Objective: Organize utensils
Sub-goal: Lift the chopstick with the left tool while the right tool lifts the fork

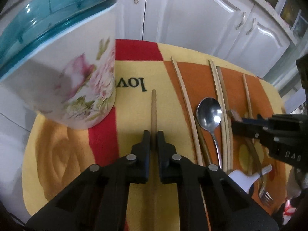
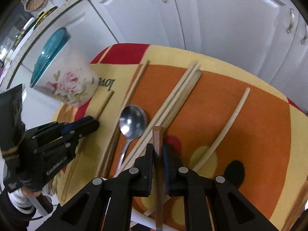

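My left gripper (image 1: pixel 153 137) is shut on a light wooden chopstick (image 1: pixel 154 104) that pokes out ahead of its jaws over the mat. It shows again as the left gripper (image 2: pixel 92 124) in the right wrist view, just right of the floral utensil holder (image 1: pixel 77 88) with a teal rim. My right gripper (image 2: pixel 158 150) is shut on the brown handle of a fork (image 2: pixel 157 134); its tines (image 1: pixel 265 194) lie low on the mat. The right gripper (image 1: pixel 238 126) reaches in from the right. A metal spoon (image 1: pixel 208 113) and several chopsticks (image 1: pixel 221 96) lie between the grippers.
Everything rests on a yellow, red and orange mat (image 1: pixel 134 71) on a small round surface. White cabinet doors (image 1: pixel 192 19) stand just behind it. A white ceramic spoon (image 1: pixel 242 179) lies near the mat's front edge, by the fork tines. One curved chopstick (image 2: pixel 231 119) lies alone at the right.
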Tool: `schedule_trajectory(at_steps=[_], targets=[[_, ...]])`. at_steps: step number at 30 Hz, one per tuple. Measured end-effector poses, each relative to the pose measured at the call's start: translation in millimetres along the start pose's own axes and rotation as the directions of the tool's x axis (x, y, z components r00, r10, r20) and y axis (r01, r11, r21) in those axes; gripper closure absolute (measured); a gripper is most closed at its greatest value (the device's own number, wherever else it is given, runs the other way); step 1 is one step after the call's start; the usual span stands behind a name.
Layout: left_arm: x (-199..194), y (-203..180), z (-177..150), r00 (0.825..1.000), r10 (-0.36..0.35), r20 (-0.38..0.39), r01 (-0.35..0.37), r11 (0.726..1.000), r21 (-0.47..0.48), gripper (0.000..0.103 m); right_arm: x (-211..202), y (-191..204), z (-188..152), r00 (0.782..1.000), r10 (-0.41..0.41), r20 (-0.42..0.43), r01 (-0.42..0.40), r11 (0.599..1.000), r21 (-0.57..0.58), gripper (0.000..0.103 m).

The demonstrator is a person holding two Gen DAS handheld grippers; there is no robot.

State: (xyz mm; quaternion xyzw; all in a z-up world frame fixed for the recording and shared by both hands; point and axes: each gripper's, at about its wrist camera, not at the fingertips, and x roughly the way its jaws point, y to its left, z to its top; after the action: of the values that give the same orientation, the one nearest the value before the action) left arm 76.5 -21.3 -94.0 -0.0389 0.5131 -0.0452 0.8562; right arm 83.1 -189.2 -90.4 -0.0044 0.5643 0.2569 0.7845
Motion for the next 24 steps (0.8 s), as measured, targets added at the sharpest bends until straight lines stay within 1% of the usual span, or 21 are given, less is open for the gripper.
schedule_trajectory(at_steps=[4,9,12,15,24], targets=[[-7,6,-9,1.0,-0.026,-0.006,0.025,0.999,-0.031,0.098,-2,12,-5,1.0,0.0,0.002,0.0,1.0,-0.025,0.094],[-22,13,-19,0.999,-0.052,0.01,0.052,0.996,-0.074,0.098,-10,22,-9,1.0,0.009,0.017,-0.008,0.999,-0.039,0.094],[-38,18,-23,0.996,-0.077,0.038,0.081,0.992,-0.093,0.098,-24,29,-13,0.999,0.019,0.037,-0.017,0.998,-0.055,0.094],[-53,20,-25,0.994,-0.086,0.068,0.093,0.991,-0.1,0.098,-36,40,-14,0.998,0.024,0.057,-0.019,0.997,-0.081,0.094],[-94,29,-27,0.983,-0.095,0.155,0.113,0.988,-0.11,0.098,-49,70,-16,0.996,0.023,0.084,-0.01,0.989,-0.146,0.093]])
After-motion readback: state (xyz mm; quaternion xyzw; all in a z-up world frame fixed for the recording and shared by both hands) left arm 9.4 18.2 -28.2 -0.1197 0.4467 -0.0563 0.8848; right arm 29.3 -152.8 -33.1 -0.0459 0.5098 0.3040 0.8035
